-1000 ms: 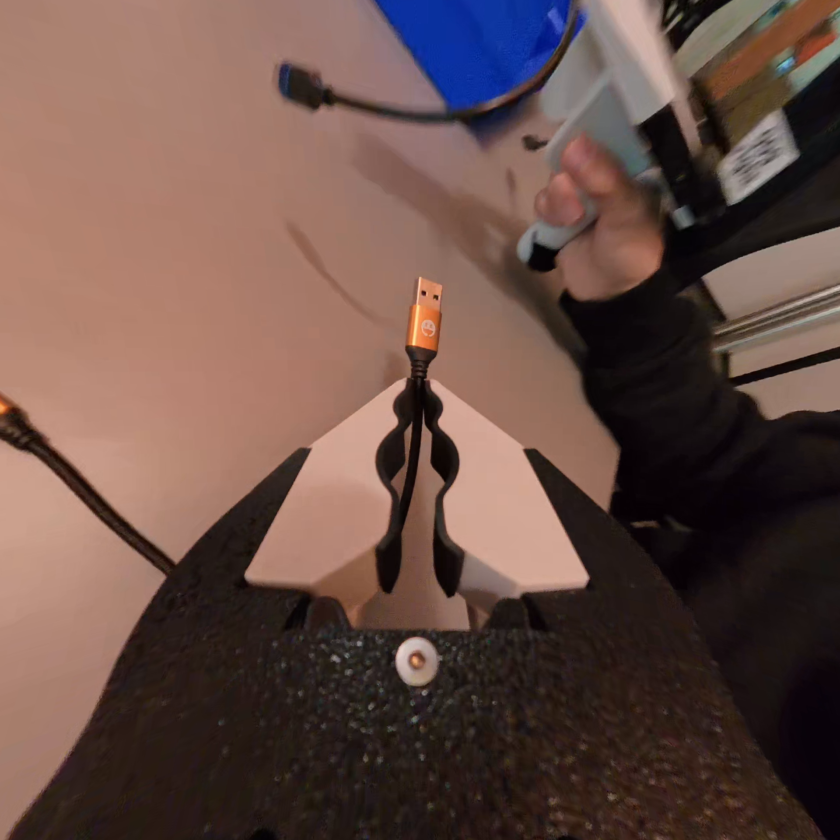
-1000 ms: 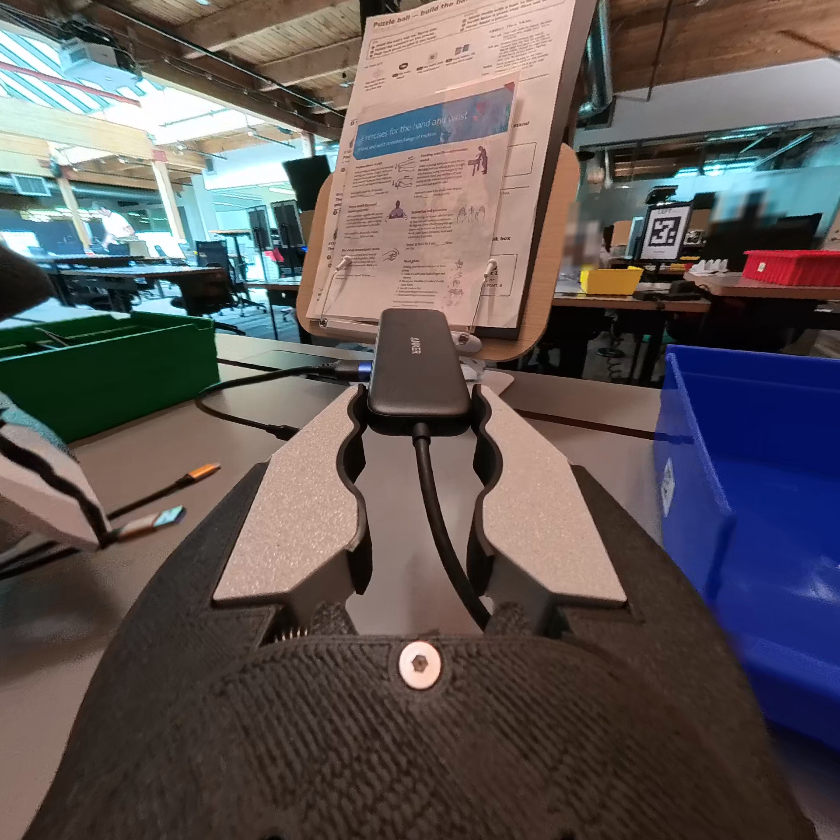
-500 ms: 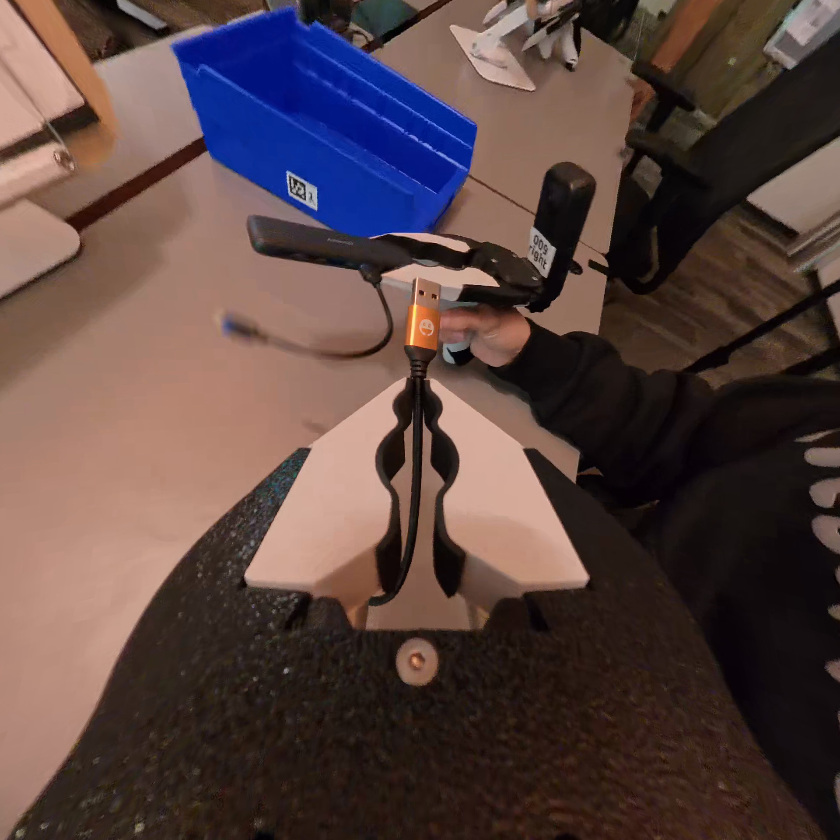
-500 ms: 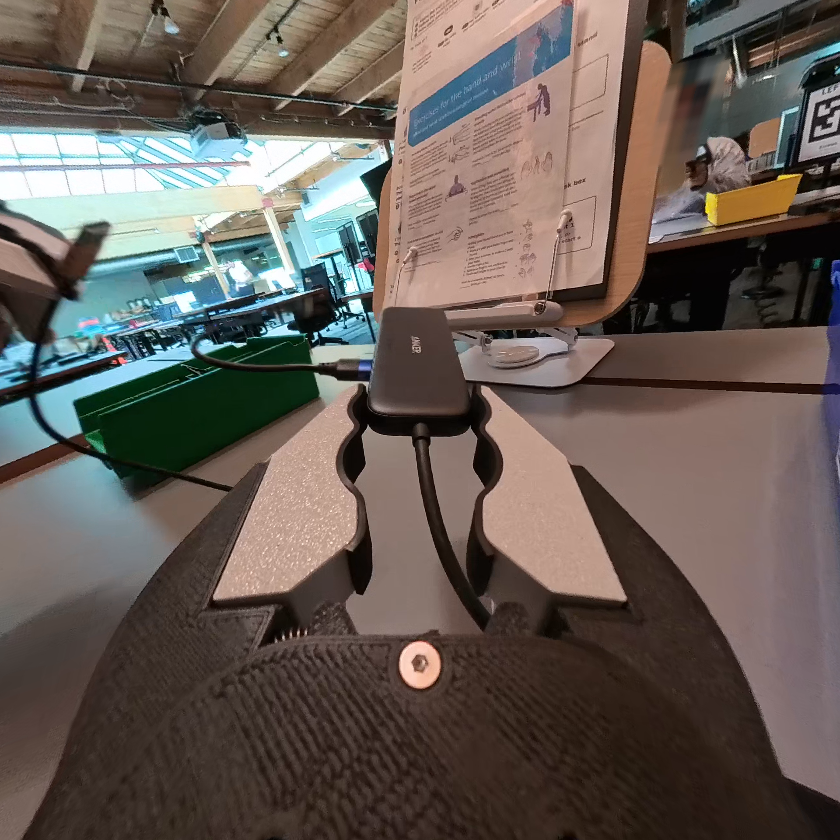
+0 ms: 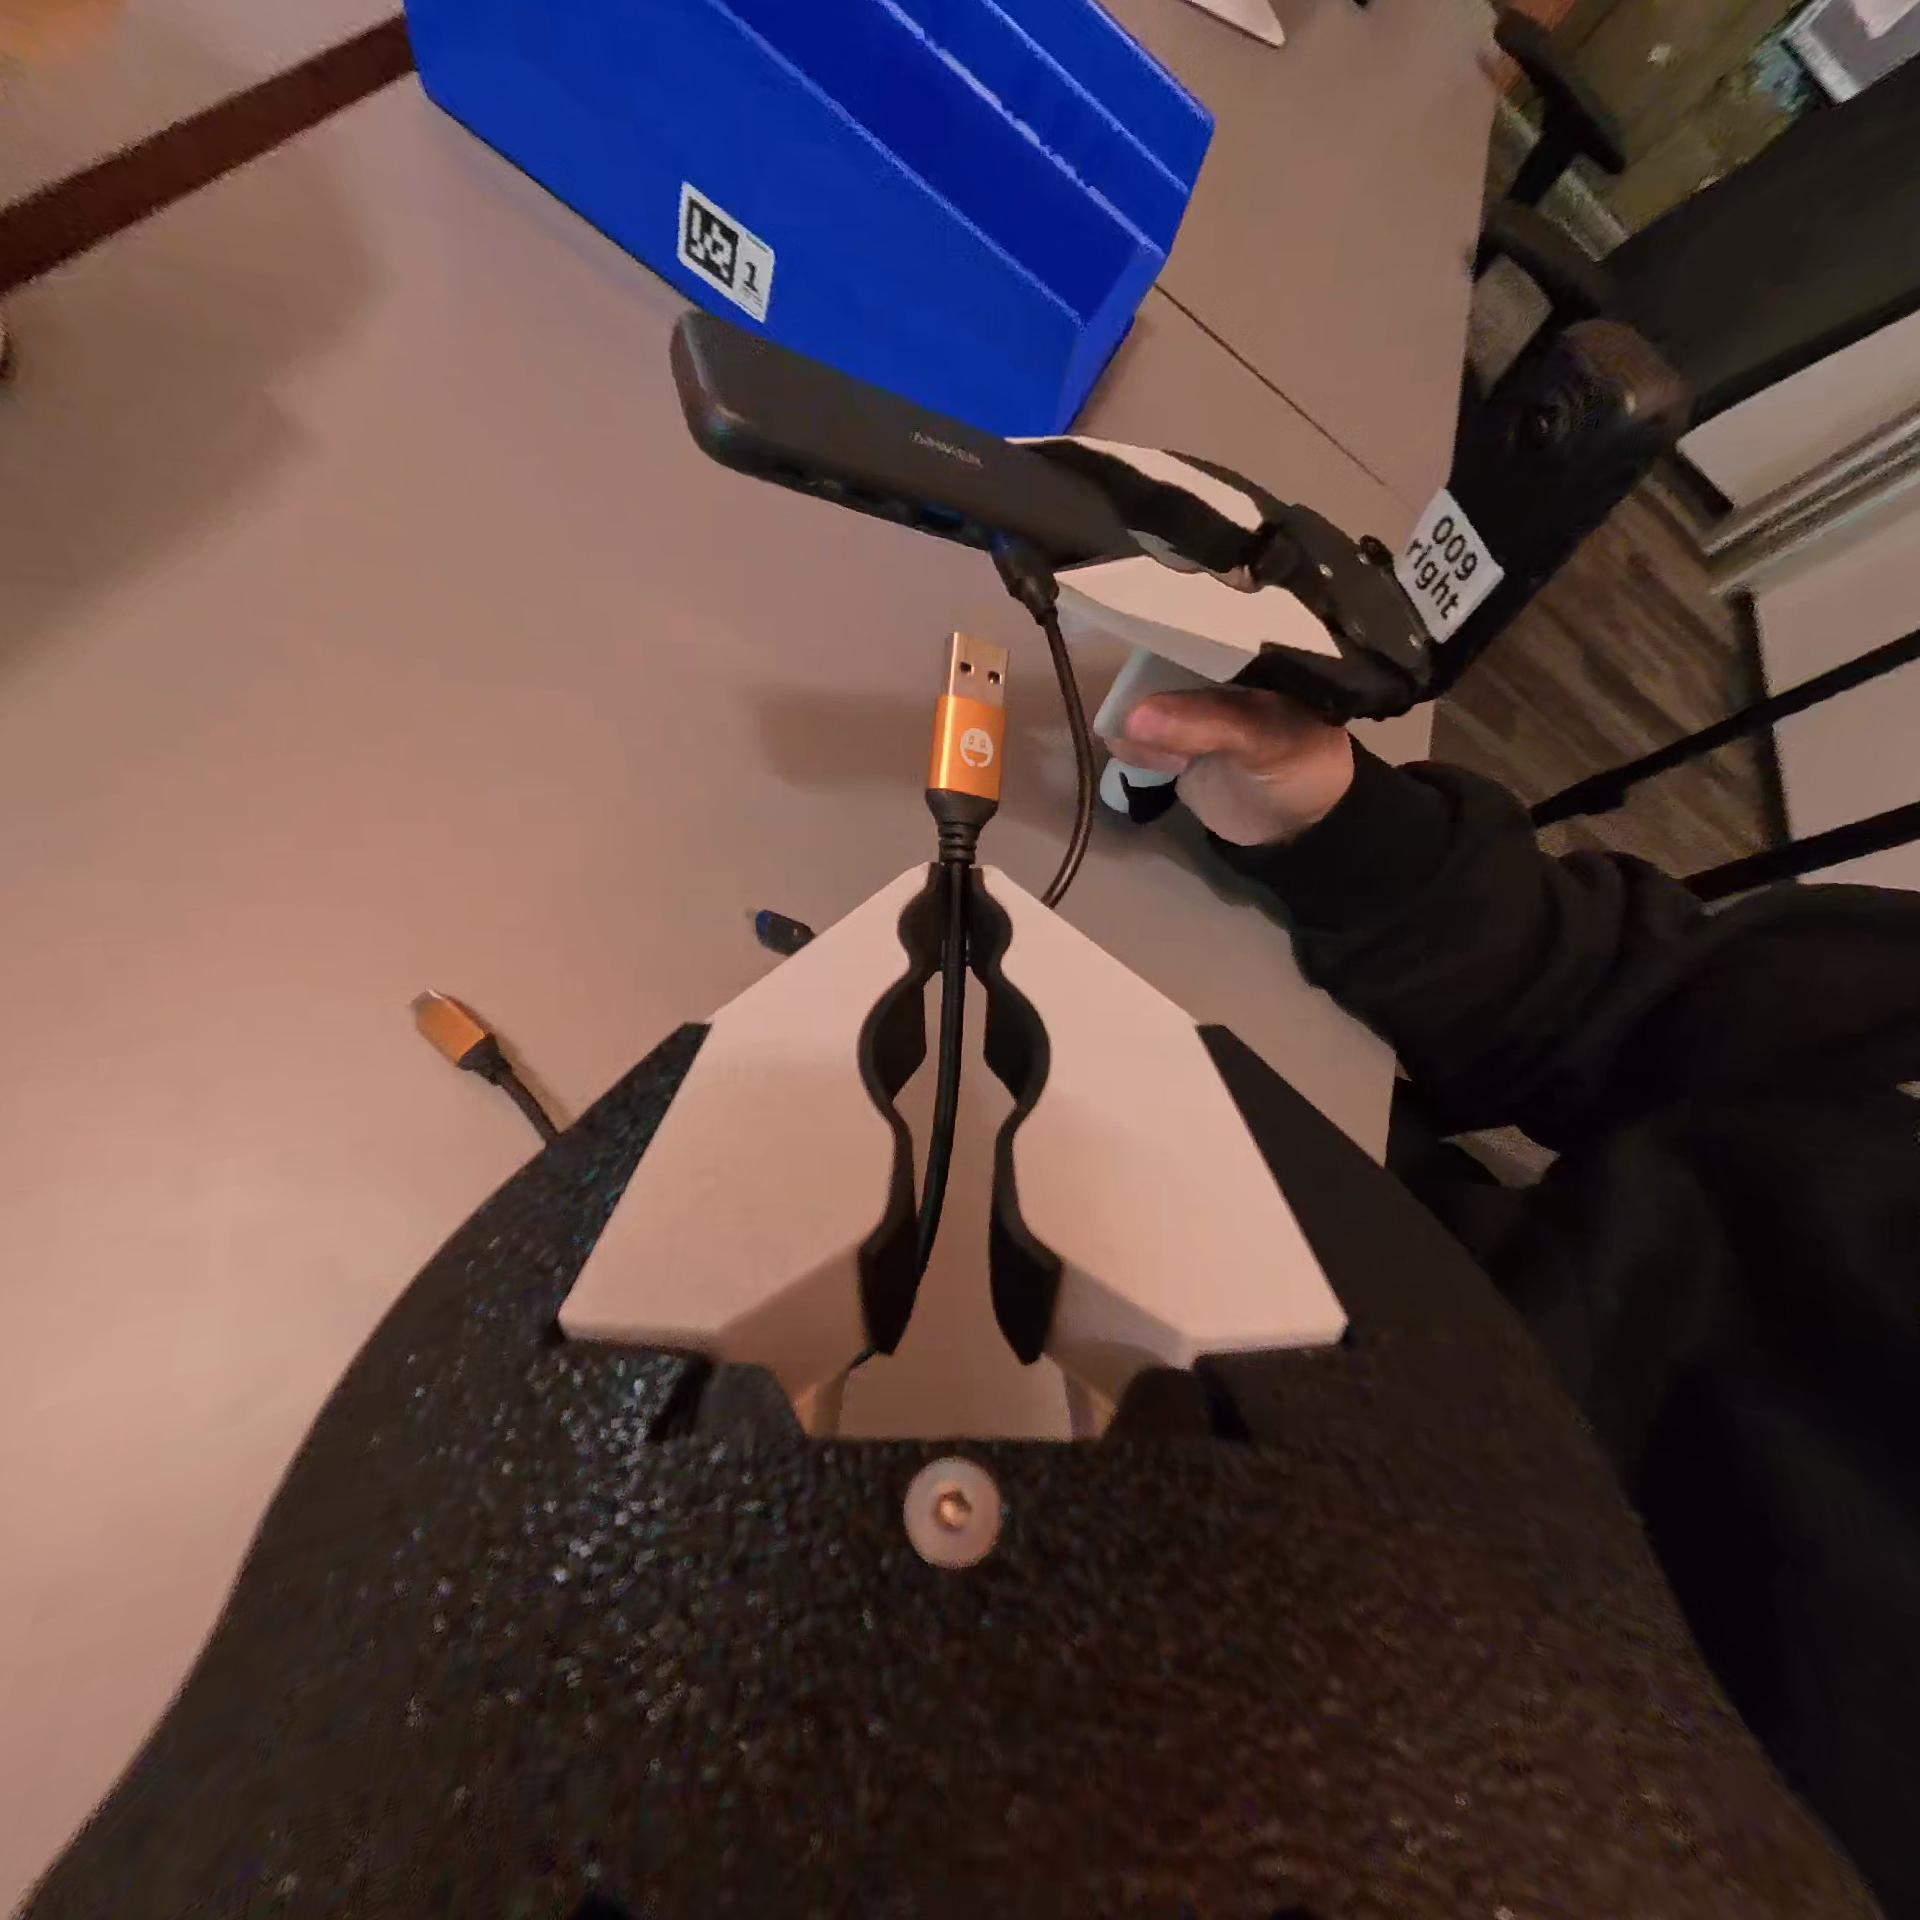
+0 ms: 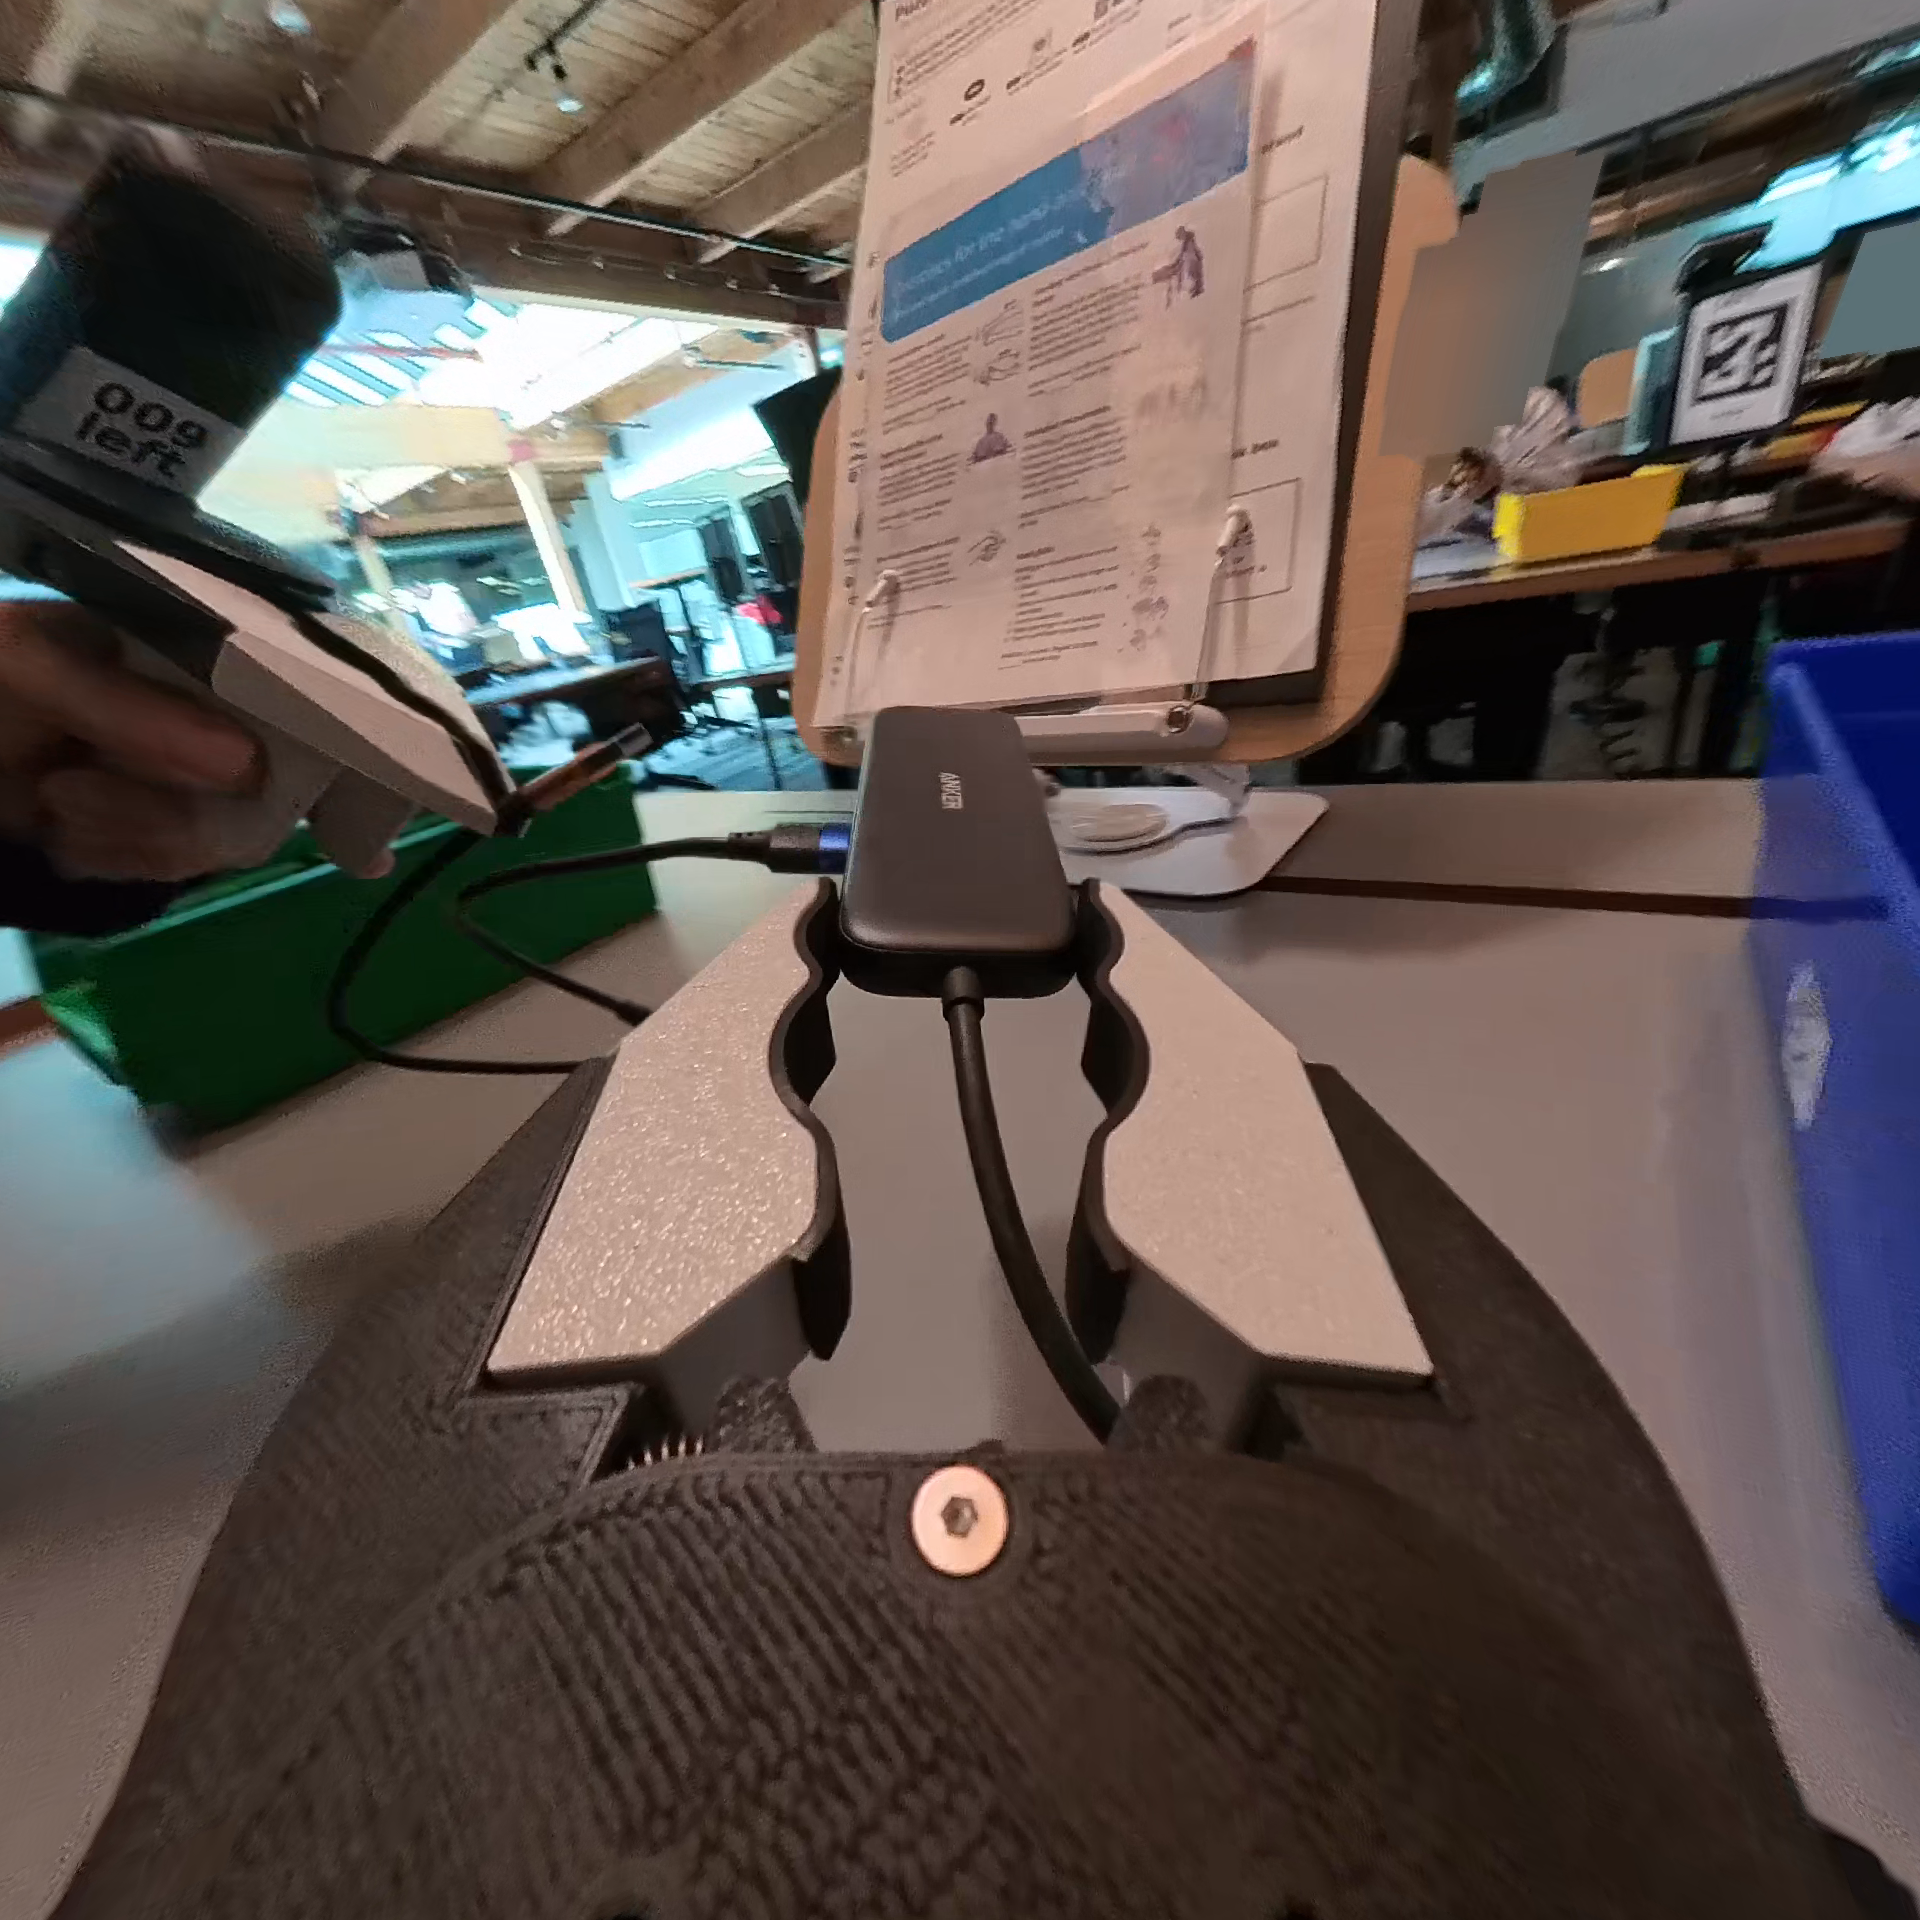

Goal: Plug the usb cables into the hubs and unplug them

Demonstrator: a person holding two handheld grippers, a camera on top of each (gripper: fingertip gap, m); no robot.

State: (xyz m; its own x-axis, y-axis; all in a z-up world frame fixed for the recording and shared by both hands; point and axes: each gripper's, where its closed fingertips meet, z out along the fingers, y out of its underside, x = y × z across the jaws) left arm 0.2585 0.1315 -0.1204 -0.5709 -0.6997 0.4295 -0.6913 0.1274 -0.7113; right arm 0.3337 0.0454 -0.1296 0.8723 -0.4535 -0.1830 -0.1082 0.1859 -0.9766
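My left gripper (image 5: 954, 883) is shut on the black cable just behind an orange USB plug (image 5: 968, 743), whose metal tip points up toward the hub. My right gripper (image 6: 954, 914) is shut on a flat black USB hub (image 6: 951, 831), held above the table. The hub also shows in the left wrist view (image 5: 883, 452), a short way beyond the plug's tip. A blue-collared plug (image 6: 816, 844) with a black cable sits in the hub's left side. The left gripper with the orange plug (image 6: 582, 769) shows at the left of the right wrist view.
A blue bin (image 5: 831, 177) stands behind the hub, at the right in the right wrist view (image 6: 1839, 1039). A green bin (image 6: 312, 935) is at the left. A document stand (image 6: 1122, 416) is straight ahead. A second orange plug (image 5: 449, 1029) and a small blue plug (image 5: 781, 925) lie on the table.
The left gripper has swung toward the hub, bringing the orange plug close under the hub's side. The right gripper has turned a little to the right, still holding the hub.
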